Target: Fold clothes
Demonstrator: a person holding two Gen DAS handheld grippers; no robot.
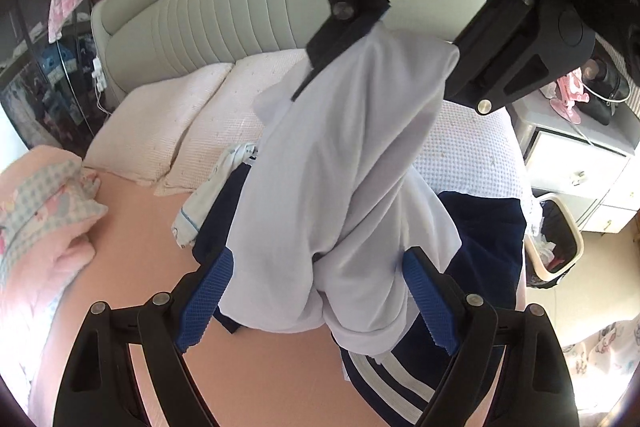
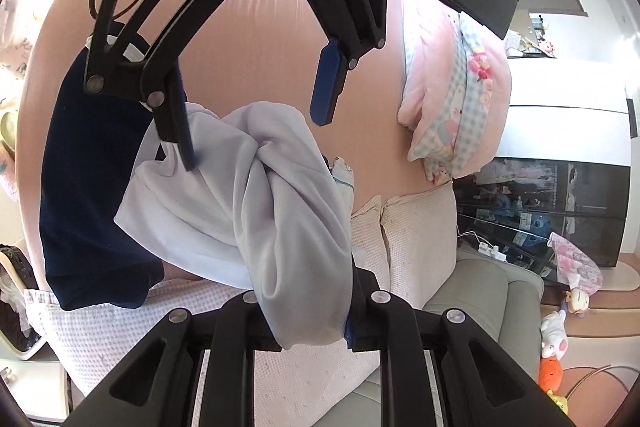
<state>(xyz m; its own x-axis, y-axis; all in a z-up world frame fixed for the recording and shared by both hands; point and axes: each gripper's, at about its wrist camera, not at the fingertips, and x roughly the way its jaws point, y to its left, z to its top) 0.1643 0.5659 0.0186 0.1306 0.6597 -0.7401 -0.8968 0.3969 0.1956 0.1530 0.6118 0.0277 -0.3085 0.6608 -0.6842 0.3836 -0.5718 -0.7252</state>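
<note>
A white garment (image 1: 340, 167) hangs bunched above the pink bed sheet (image 1: 136, 235). My right gripper (image 1: 400, 47) is shut on its upper end; in the right wrist view that gripper (image 2: 304, 311) sits at the bottom edge with the white garment (image 2: 248, 211) pinched in it. My left gripper (image 1: 316, 287) stands open, its blue pads (image 1: 208, 291) on either side of the garment's lower folds. Seen from the right wrist, the left gripper (image 2: 256, 135) spreads wide over the cloth. Navy shorts (image 1: 484, 227) with white stripes lie on the bed underneath.
A small patterned white garment (image 1: 208, 203) lies beside the shorts. Two pale pillows (image 1: 168, 131) rest against the grey headboard (image 1: 192, 19). A folded pink quilt (image 1: 44, 215) is at the left. A white nightstand (image 1: 580, 163) and a waste bin (image 1: 556, 239) stand to the right.
</note>
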